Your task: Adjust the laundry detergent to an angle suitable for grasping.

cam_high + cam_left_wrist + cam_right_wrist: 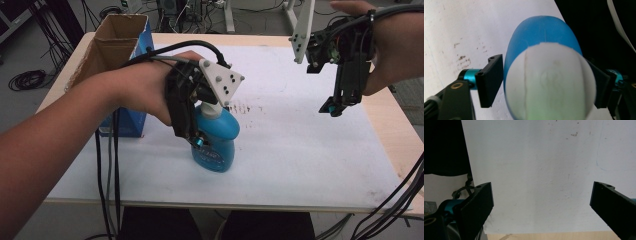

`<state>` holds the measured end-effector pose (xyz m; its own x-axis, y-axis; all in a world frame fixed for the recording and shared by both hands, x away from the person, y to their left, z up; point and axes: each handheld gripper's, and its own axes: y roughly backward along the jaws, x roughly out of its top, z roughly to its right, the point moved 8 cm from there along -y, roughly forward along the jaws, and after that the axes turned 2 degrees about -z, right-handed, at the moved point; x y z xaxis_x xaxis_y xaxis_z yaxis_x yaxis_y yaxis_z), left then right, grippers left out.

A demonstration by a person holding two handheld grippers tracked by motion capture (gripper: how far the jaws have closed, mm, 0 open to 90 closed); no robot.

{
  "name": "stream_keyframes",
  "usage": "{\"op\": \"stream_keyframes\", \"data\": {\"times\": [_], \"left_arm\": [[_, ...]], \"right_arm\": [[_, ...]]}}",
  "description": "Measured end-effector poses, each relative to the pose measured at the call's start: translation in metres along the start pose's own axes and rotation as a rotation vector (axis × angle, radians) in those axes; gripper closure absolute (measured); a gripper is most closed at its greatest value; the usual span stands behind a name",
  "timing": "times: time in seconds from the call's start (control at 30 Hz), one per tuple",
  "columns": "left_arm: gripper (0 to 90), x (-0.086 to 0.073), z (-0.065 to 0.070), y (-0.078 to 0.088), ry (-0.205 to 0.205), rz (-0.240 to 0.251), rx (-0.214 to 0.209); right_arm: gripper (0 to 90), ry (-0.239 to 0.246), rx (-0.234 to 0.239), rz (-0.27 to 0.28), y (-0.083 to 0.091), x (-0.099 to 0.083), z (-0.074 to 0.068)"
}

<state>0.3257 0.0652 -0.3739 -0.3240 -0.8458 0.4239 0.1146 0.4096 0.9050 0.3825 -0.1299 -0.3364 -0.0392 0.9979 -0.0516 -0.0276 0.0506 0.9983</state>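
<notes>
Far left of the bottle, a tall open brown cardboard box with a blue side (117,55) stands at the table's (310,165) edge. Now the left tongs (196,137) come down over the blue plastic spray bottle with its white cap (216,140), jaws pinching its body on both sides; the bottle stands roughly upright, long axis vertical, directly beneath them near the table's middle. Well right of the bottle, the right tongs (334,107) hover, jaws spread wide, holding nothing. The left hand is clearly nearer.

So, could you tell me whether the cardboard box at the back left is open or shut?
Open. In the high view the cardboard box stands with its top flaps up and its brown inside showing. What it holds cannot be told.
</notes>
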Motion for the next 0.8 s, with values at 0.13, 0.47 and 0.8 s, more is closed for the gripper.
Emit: {"op": "stream_keyframes", "data": {"times": [0.13, 0.47, 0.8], "left_arm": [[20.4, -0.003, 0.001, 0.008, 0.031, -0.012, 0.001], [14.9, -0.016, -0.002, 0.026, 0.098, -0.109, 0.01], [8.8, -0.026, -0.004, 0.039, 0.145, -0.167, 0.015]], "right_arm": [[4.1, -0.004, -0.001, -0.001, 0.001, -0.001, 0.0], [4.1, -0.002, -0.003, 0.006, 0.001, 0.0, 0.002], [4.1, 0.0, 0.001, 0.003, 0.001, 0.001, 0.002]]}}
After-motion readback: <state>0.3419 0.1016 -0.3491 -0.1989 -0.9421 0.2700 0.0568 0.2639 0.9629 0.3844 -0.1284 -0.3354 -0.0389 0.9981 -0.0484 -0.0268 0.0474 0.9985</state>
